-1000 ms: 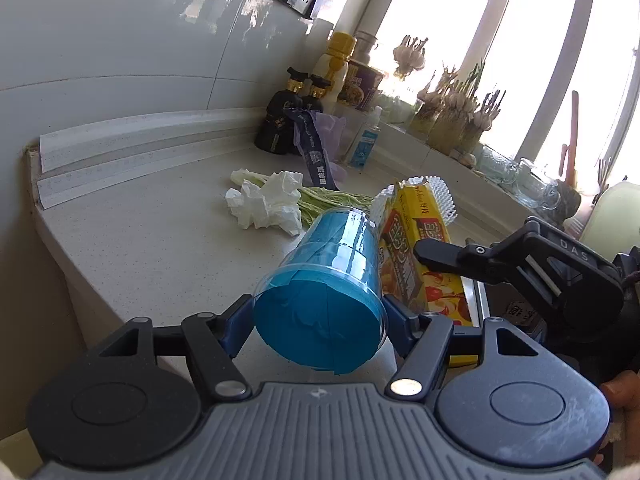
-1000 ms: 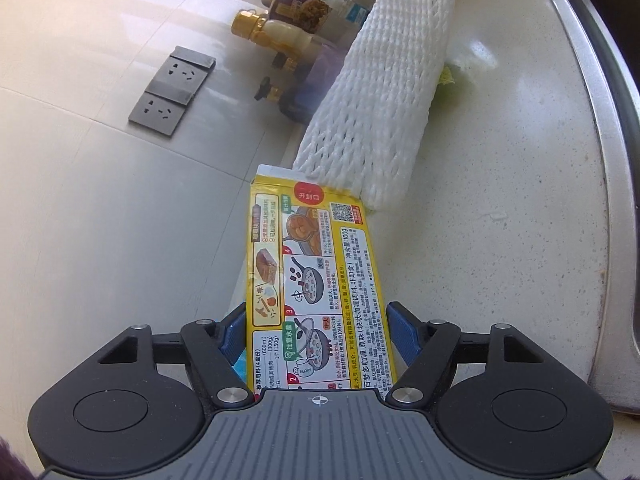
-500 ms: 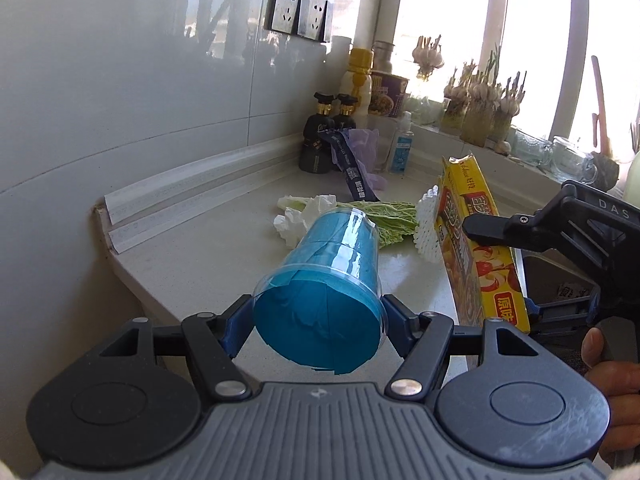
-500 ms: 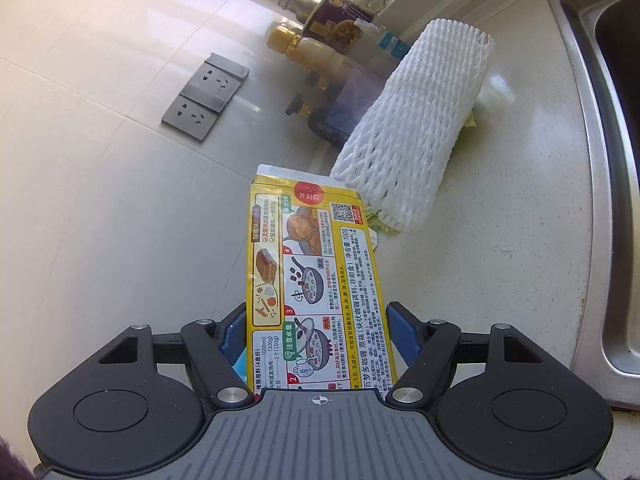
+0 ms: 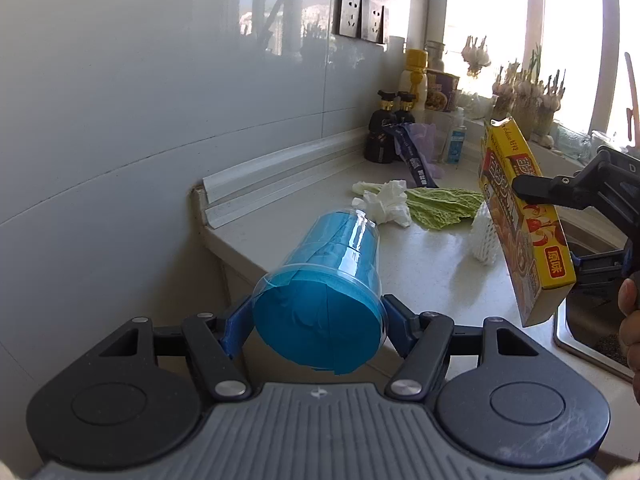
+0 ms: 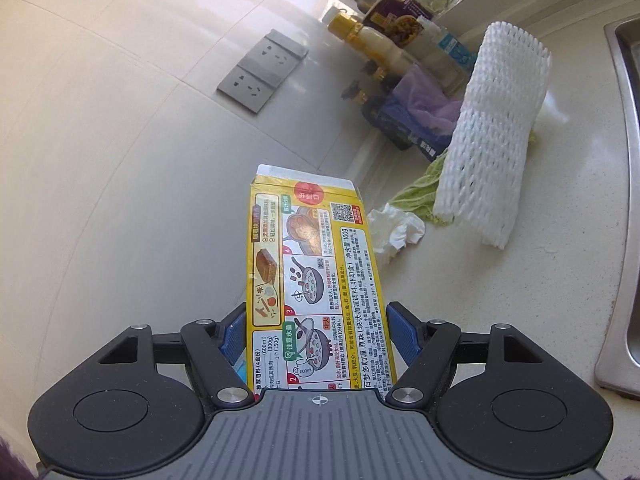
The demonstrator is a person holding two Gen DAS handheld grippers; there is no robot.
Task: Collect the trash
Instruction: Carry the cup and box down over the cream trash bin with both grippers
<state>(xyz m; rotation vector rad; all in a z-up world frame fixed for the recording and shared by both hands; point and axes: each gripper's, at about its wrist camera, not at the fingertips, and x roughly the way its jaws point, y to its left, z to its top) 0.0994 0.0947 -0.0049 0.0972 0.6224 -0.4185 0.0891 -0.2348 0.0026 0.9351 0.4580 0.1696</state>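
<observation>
My left gripper (image 5: 318, 326) is shut on a clear plastic cup wrapped in blue tape (image 5: 324, 284), held on its side above the counter's near corner. My right gripper (image 6: 316, 330) is shut on a yellow curry box (image 6: 316, 276), gripping its long edges; in the left wrist view the same yellow box (image 5: 520, 220) hangs tilted at the right in that gripper (image 5: 560, 224). On the counter lie a crumpled white tissue (image 5: 386, 202), a green cabbage leaf (image 5: 442, 206) and a white foam net sleeve (image 6: 492, 136).
Dark bottles, a yellow-capped bottle and jars (image 5: 408, 120) stand at the back by the window. Wall sockets (image 5: 362, 22) sit on the tiled wall. A steel sink (image 6: 628, 208) borders the counter (image 5: 332, 208) on the right. A person's hand (image 5: 630, 320) holds the right tool.
Both grippers have risen from the counter with their loads. The left view has swung so the wall and counter corner show more; the box has lifted clear of the foam sleeve.
</observation>
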